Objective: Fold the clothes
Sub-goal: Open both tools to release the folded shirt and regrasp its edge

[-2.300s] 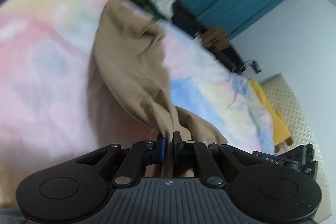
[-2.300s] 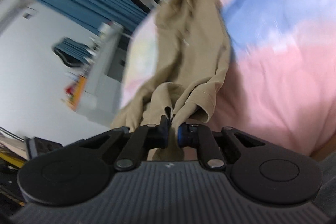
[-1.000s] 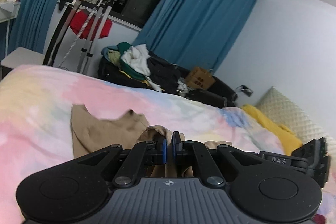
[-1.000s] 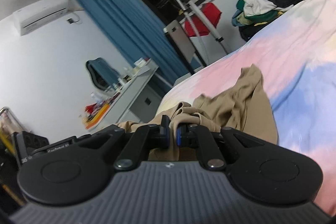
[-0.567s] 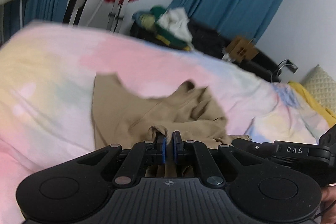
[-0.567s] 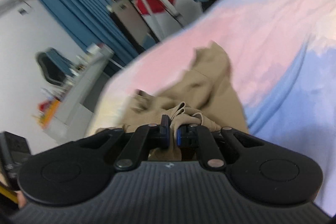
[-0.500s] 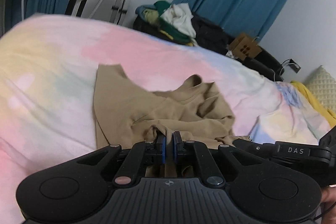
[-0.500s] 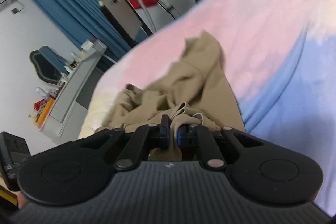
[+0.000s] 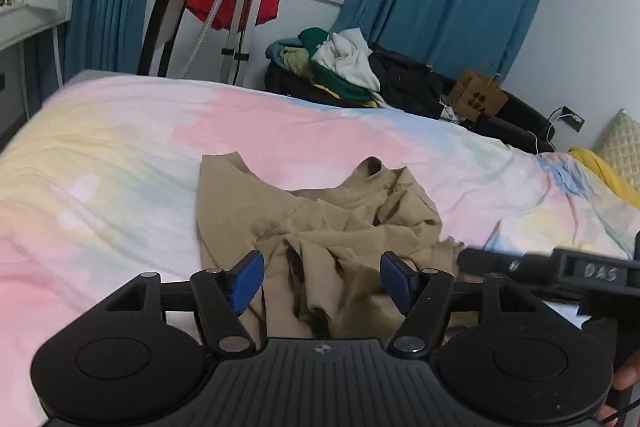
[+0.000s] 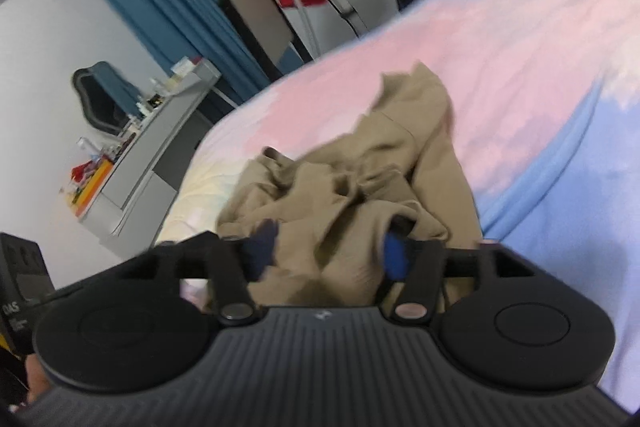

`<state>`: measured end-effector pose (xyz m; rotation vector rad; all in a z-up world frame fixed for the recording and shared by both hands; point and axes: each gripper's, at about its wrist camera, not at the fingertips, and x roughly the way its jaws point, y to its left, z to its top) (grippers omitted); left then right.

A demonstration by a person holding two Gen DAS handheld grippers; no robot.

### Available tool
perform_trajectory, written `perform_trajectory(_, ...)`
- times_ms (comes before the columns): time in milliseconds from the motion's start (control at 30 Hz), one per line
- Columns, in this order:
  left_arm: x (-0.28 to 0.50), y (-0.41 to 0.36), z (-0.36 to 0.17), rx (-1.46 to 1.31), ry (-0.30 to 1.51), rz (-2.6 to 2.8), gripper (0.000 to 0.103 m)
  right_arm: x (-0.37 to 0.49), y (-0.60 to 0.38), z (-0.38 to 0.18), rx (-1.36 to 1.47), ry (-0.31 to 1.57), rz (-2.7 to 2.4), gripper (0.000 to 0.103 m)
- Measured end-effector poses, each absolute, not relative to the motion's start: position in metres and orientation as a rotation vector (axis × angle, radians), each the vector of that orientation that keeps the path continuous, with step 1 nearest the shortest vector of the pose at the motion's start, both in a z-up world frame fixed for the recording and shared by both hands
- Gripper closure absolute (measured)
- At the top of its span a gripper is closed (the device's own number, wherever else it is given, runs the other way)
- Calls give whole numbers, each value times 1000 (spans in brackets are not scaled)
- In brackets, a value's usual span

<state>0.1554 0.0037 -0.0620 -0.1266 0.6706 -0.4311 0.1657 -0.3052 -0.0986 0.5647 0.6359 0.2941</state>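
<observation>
In the left wrist view, a tan shirt (image 9: 320,227) is seen crumpled at the centre of the frame on a pastel tie-dyed bedspread (image 9: 120,163). Its collar is turned toward the upper middle, and a flat sleeve or hem corner reaches up-left, so the long axis appears to run from the lower centre upward. The cloth is soft knit, deeply creased. The left gripper (image 9: 322,277) is held with its blue-padded fingers (image 9: 246,277) spread wide, nothing clamped between them.

In the right wrist view, blurred by motion, the same shirt (image 10: 360,179) is bunched at centre, one flap pointing to the upper right. The right gripper (image 10: 328,251) is spread apart over the folds; whether cloth touches its right pad cannot be told.
</observation>
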Motion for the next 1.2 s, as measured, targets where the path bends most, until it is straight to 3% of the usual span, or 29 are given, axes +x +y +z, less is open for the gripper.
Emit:
perform_trajectory(233,113,19,-53,-90,669,-416,35,121,-309,-77,516,554,232,36)
perform_trajectory(400,107,22,-66,-76,710,-421,38,106,-316,-89,511,632,166,37)
perform_trajectory(533,116,21,-79,-102,753,-441,40,115,-323,-105,543,691,144,46)
perform_trajectory(733,126,22,-98,-143,820,-464,64,124,-309,-112,490,696,201,49)
perform_trajectory(833,126,18,-100,-120,810,-474,83,130,-300,-118,445,729,197,67)
perform_trajectory(867,125,17,-100,-113,802,-473,97,133,-299,-121,438,741,195,75)
perform_trajectory(967,124,19,-97,-123,785,-468,100,136,-294,-121,417,744,201,93)
perform_trajectory(1200,119,39,-79,-234,766,-453,101,120,-303,-105,408,679,146,97)
